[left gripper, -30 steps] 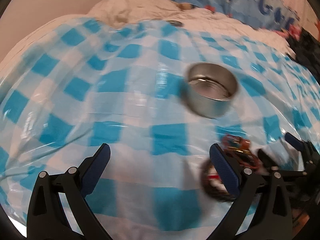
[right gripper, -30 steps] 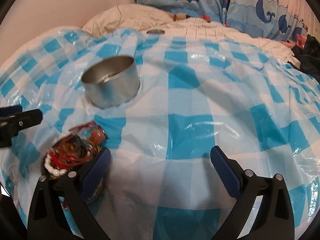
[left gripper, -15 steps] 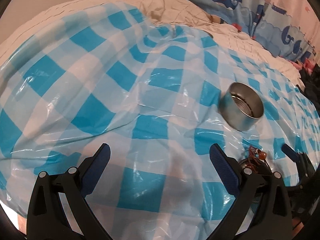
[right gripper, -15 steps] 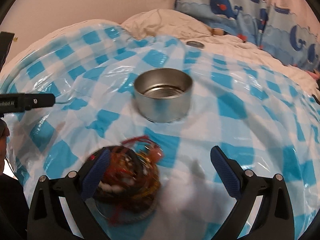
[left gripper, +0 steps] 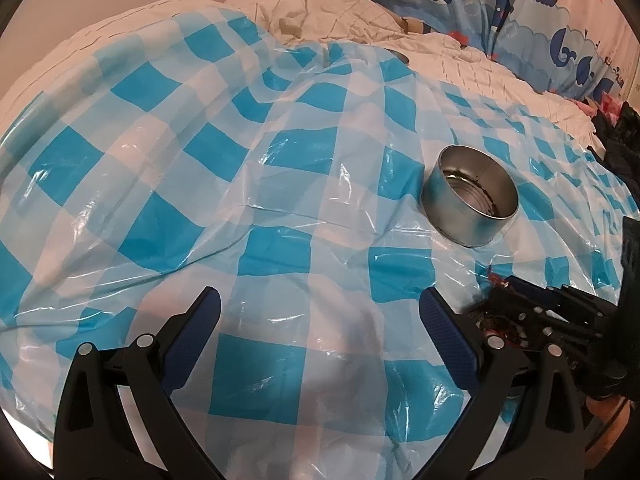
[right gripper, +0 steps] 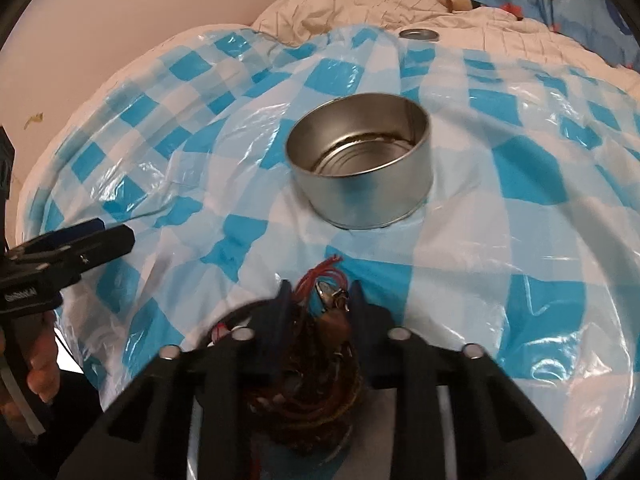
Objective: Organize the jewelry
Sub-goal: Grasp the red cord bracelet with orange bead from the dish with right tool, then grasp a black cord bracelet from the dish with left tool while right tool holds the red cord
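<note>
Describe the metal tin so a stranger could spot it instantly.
On the blue-and-white checked plastic sheet over the bed stands a round, open silver tin, just beyond the jewelry tangle in the right tool. It is the only shiny, rigid thing there, seemingly empty.

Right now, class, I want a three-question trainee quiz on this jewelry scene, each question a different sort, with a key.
1. True or false: the metal tin already holds jewelry.
2. Multiple choice: the right claw is A) wide open over bare cloth, B) closed on the jewelry bundle, C) inside the tin.
3. Fill in: the left claw is open above the blue and white ______ sheet.

Key: 1 false, the tin looks empty. 2 B. 3 checked.
</note>
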{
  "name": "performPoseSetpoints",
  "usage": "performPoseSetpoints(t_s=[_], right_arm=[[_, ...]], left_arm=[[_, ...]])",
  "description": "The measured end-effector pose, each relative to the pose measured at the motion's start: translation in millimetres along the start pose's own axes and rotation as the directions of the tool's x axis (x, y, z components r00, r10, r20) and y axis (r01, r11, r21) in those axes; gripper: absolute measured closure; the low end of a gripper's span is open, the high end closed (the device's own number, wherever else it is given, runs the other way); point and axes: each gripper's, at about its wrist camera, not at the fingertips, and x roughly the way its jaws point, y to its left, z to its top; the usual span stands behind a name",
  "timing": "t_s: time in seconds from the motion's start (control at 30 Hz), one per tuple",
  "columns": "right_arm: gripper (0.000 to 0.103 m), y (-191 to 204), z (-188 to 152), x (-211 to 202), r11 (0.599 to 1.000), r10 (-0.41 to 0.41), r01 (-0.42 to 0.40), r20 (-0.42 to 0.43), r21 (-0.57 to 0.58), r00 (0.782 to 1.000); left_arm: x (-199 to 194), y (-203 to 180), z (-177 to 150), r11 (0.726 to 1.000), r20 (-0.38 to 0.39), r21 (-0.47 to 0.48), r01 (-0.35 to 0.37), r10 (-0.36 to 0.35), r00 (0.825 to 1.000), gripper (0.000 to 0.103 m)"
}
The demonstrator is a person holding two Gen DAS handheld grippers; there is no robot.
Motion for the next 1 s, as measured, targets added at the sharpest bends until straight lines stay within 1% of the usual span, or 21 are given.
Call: performPoseSetpoints(t_s=[0.03, 0.17, 0.33, 0.37, 0.43, 0.5, 0.57, 0.7, 0.87, 0.93, 1.0], right_arm=[[0.086, -1, 1, -4, 1.000, -0.007, 0.007, 0.010, 0.002, 1.000], [0.086, -15, 2, -24, 0.999, -0.016, 0.014, 0.054, 0.049, 0.998], [0.086, -35, 7, -50, 0.992, -0.010, -0.005, 0.123, 0.125, 0.992], [0.086, -39, 8, -55, 0.991, -0.005, -0.013, 0.133, 0.137, 0.991], [0.086, -44, 9, -58, 0.987, 0.011, -0.033, 0.141, 0.158, 0.990], [0.086, -48, 9, -58, 0.982, 0.032, -0.058, 0.142, 0.179, 0.989], [0.086, -49, 8, -57, 0.980, 0.038, -0.064, 0.142, 0.186, 0.989], [0.086, -50, 7, -55, 0.975, 0.062, -0.088, 0.134, 0.203, 0.989], [0.084, -54, 6, -56, 0.970, 0.070, -0.099, 0.135, 0.221, 0.988], [0.084, -57, 5, -57, 0.967, 0.077, -0.108, 0.136, 0.232, 0.988], [0.084, -58, 5, -57, 0.965, 0.082, -0.114, 0.138, 0.236, 0.987]], left_arm=[[0, -2, 0, 1.000, -0.001, 0.002, 0.001, -0.001, 1.000, 0.008], [3, -5, 0, 1.000, -0.008, 0.015, -0.003, 0.003, 1.000, 0.008], [7, -10, -1, 1.000, -0.018, 0.025, 0.009, -0.009, 1.000, 0.008], [8, -12, -2, 0.999, -0.019, 0.029, 0.018, -0.017, 1.000, 0.008], [10, -18, -3, 0.997, -0.023, 0.042, 0.067, -0.066, 0.998, 0.008], [13, -26, -5, 0.991, -0.035, 0.055, 0.118, -0.116, 0.993, 0.008], [17, -38, -7, 0.983, -0.047, 0.082, 0.165, -0.161, 0.986, 0.008], [26, -58, -9, 0.974, -0.061, 0.137, 0.180, -0.173, 0.983, 0.008], [40, -74, -9, 0.966, -0.087, 0.153, 0.209, -0.197, 0.976, 0.008], [42, -79, -10, 0.962, -0.080, 0.169, 0.216, -0.205, 0.976, 0.013], [45, -85, -10, 0.957, -0.087, 0.193, 0.217, -0.203, 0.975, 0.029]])
